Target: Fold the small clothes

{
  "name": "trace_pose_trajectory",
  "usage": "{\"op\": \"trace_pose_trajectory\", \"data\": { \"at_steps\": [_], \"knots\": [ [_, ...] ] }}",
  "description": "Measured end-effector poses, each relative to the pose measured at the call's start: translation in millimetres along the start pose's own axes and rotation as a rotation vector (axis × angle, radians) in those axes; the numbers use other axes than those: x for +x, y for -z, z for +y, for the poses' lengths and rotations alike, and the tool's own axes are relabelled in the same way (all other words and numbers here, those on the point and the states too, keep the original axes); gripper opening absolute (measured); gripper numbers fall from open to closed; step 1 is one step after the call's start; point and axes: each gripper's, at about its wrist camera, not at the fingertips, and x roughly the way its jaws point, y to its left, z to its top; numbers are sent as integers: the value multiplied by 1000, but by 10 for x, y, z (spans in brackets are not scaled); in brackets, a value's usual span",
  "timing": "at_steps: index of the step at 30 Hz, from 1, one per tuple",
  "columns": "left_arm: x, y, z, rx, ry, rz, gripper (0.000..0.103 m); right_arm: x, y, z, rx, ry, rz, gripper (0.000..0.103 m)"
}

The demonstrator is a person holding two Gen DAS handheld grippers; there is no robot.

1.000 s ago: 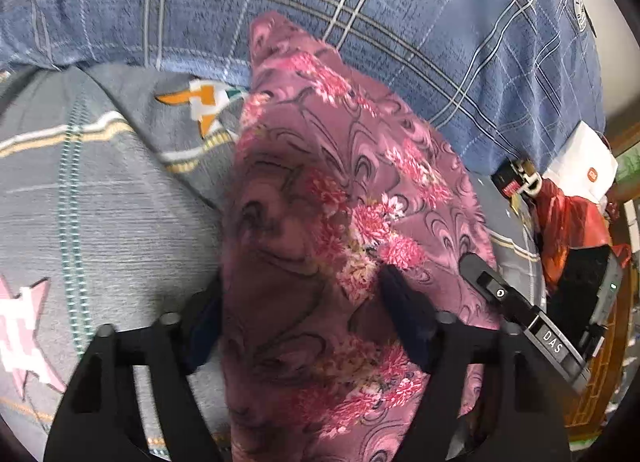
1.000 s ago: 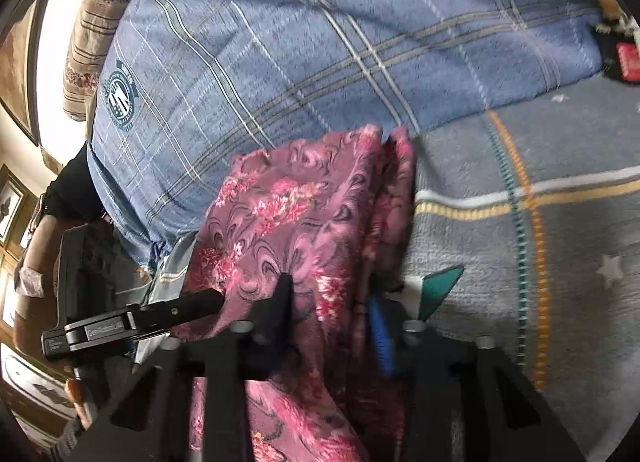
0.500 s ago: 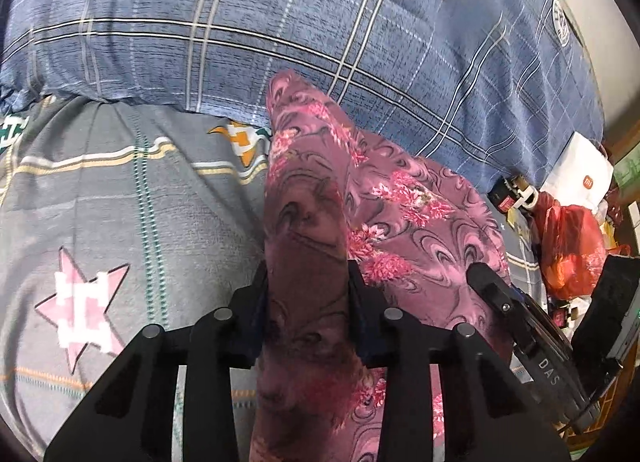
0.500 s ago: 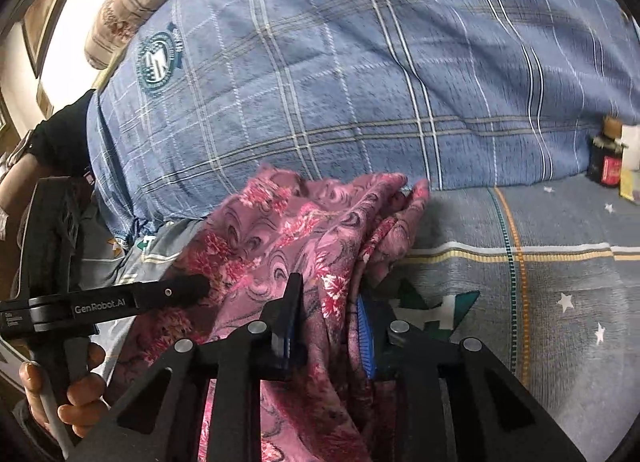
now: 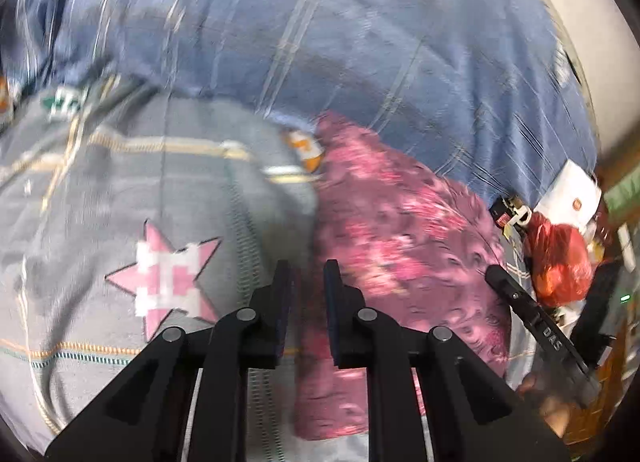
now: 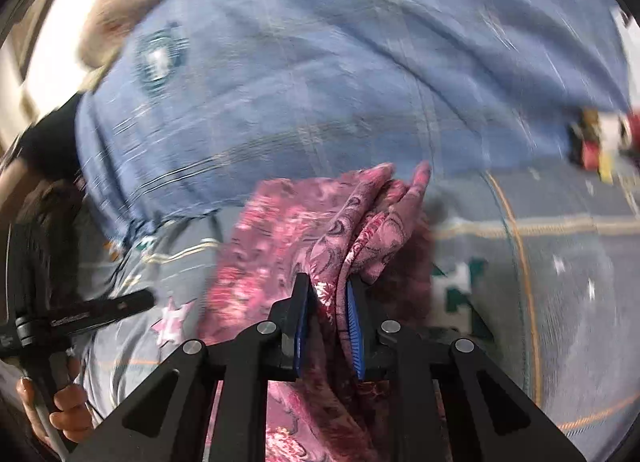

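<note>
A pink floral garment (image 5: pixel 400 230) lies bunched on the grey bed sheet (image 5: pixel 160 202). My left gripper (image 5: pixel 308 274) hovers over its left edge. Its jaws are closing to a narrow gap, and I see no cloth pinched between the pads. In the right wrist view the left gripper (image 6: pixel 150 298) stands left of the garment (image 6: pixel 280 230), with sheet showing between them. My right gripper (image 6: pixel 326 286) is closing on a raised fold of the garment. The cloth fills the gap between its blue pads (image 6: pixel 354 326). Both views are motion-blurred.
A blue plaid quilt (image 5: pixel 360 42) bulges along the far side of the bed. At the bed's right edge sit a red bag (image 5: pixel 560 262), a white box (image 5: pixel 572 194) and small items. Bottles (image 6: pixel 592 142) stand at the far right. A hand (image 6: pixel 60 410) grips the left tool.
My left gripper has slid left off the garment and its jaws have narrowed; cloth that filled them is gone. The right gripper kept its fold and tightened slightly.
</note>
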Motion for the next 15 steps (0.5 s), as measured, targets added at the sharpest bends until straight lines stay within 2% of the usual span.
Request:
{"op": "trace_pose_trajectory", "data": {
  "at_steps": [1,4,6,8,10,11,12,15],
  "knots": [
    [40,-27,83,-22,0,18,13,53,18,-119,31,2,14,21],
    [185,-85,165,-50,18,57,26,206,94,-460,128,5,56,31],
    [306,-110,115,-52,46,75,40,235,128,-695,224,-76,41,40],
    [441,-142,5,-36,91,94,42,216,104,-852,306,-127,5,45],
    [553,-163,-115,-15,120,113,48,251,41,-997,389,-197,-17,56],
    [616,-174,-162,-4,121,120,52,294,12,-1025,408,-216,-13,65],
    [676,-183,-207,10,117,129,54,367,-21,-1052,417,-225,2,69],
    [848,-186,-278,33,99,158,55,597,-85,-1043,377,-154,72,69]
  ]
}}
